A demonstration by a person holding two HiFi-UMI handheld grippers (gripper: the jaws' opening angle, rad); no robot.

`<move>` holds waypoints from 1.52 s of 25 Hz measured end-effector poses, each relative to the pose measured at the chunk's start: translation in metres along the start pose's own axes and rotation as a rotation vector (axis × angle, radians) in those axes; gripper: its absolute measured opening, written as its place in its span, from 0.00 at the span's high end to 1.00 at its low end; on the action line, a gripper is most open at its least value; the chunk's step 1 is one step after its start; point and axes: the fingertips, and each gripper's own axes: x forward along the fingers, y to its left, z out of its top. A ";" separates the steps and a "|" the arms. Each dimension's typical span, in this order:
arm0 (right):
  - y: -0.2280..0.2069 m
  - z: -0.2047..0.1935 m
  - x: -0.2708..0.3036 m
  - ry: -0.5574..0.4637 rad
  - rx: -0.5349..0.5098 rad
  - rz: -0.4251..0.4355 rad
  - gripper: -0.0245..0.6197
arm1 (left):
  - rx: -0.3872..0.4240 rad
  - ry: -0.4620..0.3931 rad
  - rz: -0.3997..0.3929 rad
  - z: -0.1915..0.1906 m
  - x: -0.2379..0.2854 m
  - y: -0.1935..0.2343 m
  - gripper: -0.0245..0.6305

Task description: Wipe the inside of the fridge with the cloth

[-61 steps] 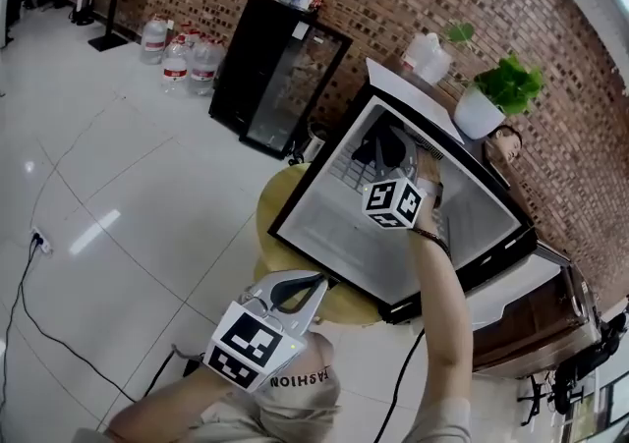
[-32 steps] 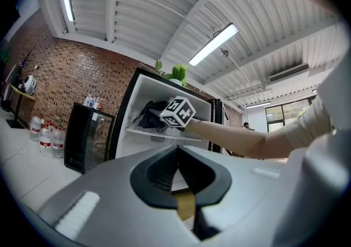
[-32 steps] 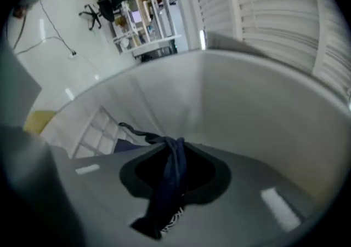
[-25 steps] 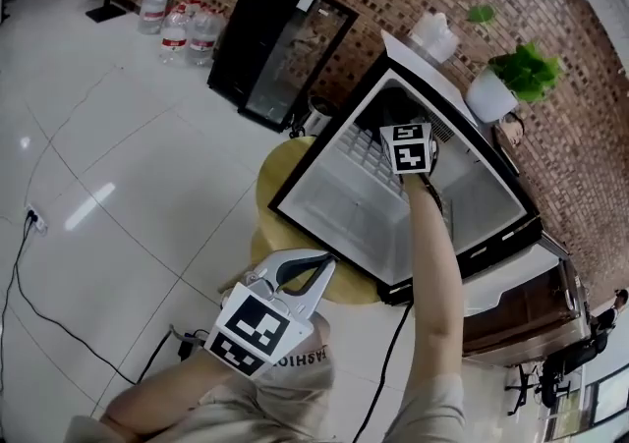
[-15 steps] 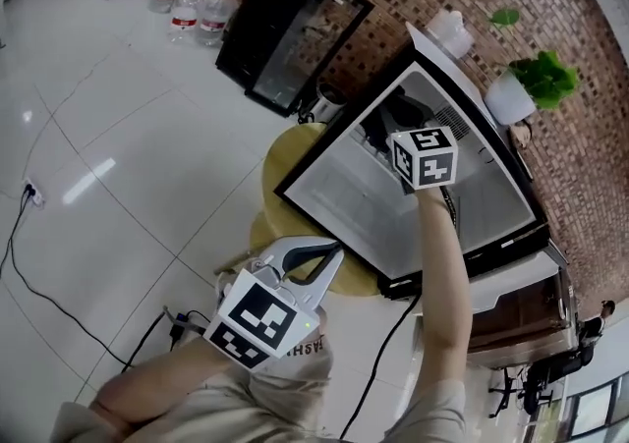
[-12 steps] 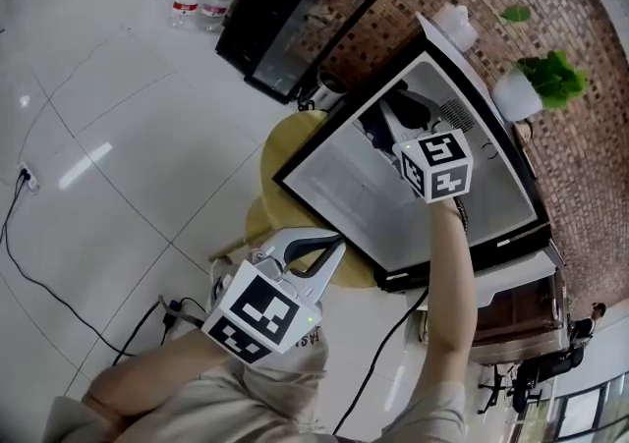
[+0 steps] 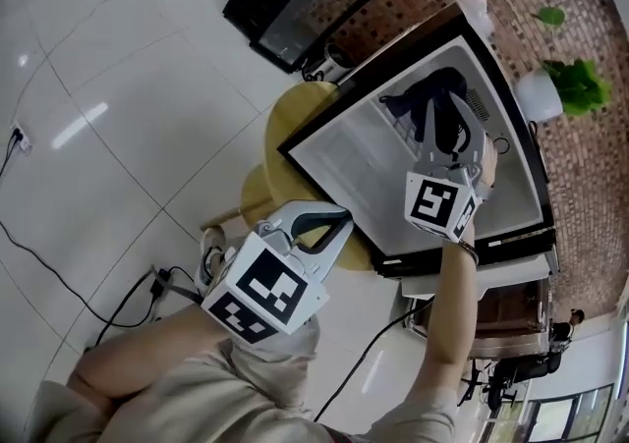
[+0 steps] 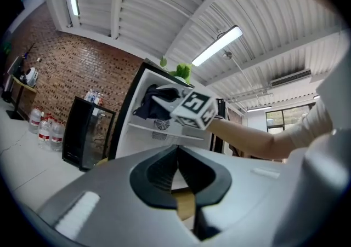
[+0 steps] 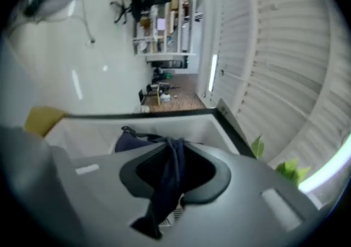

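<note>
Inside the fridge (image 7: 359,151), from the head view: gripping the dark cloth (image 7: 432,102) with the right gripper (image 7: 450,141), holding the left gripper (image 7: 332,222) outside. From the left gripper view: pressing jaws together, clasping nothing. From the right gripper view: pinching the cloth between narrow jaws.

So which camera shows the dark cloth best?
The right gripper view: the cloth is close up, pinched in the right gripper. The head view shows a dark bunch inside the fridge beyond that gripper. The left gripper view shows it small and distant, partly behind that gripper.

support: round yellow table (image 7: 293,115) | on it: open fridge (image 7: 359,161) | below: tiled floor (image 7: 118,68)
</note>
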 end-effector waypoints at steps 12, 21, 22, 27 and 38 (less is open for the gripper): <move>0.020 0.144 -0.159 -0.492 0.829 0.572 0.85 | -0.057 -0.283 -0.157 0.048 -0.035 0.010 0.46; 0.045 0.152 -0.177 -0.502 1.219 0.877 0.84 | 0.375 -0.234 -0.240 0.036 -0.044 -0.047 0.68; 0.045 0.151 -0.176 -0.509 1.203 0.856 0.83 | 0.336 -0.245 -0.251 0.037 -0.043 -0.046 0.72; 0.036 0.151 -0.187 -0.614 1.055 0.836 0.47 | -0.085 -0.297 -0.509 0.035 -0.046 -0.039 0.84; 0.069 0.165 -0.248 -0.780 0.575 1.163 0.37 | -0.359 -0.080 -0.959 0.013 -0.062 -0.077 0.84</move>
